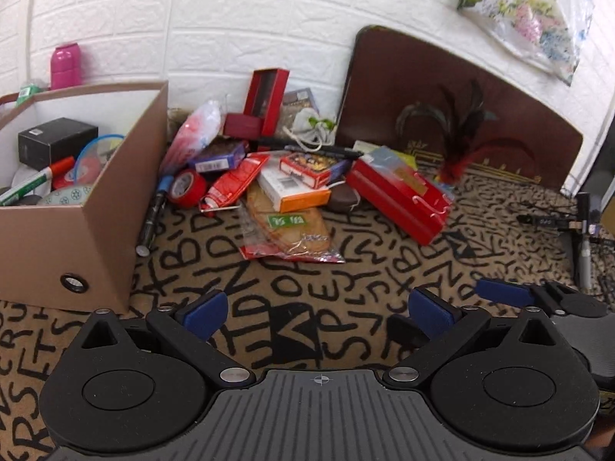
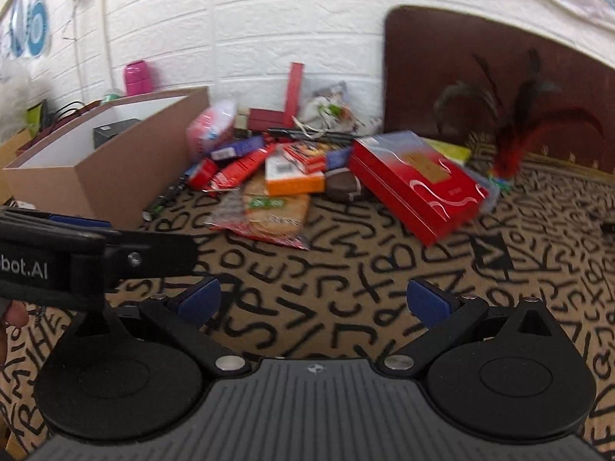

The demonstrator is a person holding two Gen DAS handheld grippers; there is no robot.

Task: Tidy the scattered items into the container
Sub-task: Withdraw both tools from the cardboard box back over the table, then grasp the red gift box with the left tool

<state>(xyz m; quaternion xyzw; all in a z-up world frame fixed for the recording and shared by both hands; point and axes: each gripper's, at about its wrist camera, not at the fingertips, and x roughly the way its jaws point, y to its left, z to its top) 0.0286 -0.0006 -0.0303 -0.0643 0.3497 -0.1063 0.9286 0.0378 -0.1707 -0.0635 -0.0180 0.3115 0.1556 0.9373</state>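
Nearest, the left gripper (image 1: 321, 313) and right gripper (image 2: 313, 301) hover with jaws spread, holding nothing. Beyond them, scattered items (image 1: 292, 188) lie heaped on the lettered cloth (image 1: 384, 269); the cardboard box (image 1: 115, 207) stands just left, partly filled.

**Surfaces and finishes**

The box (image 1: 115, 176) was matt brown cardboard, white inside. The cloth (image 1: 292, 292) looked soft and printed with letters. The red case (image 2: 419, 180) was glossy. The snack bag (image 1: 288, 230) was shiny clear plastic. The wall (image 1: 230, 19) was white, rough-embossed brick. Both grippers' pads (image 1: 203, 313) were matt blue.
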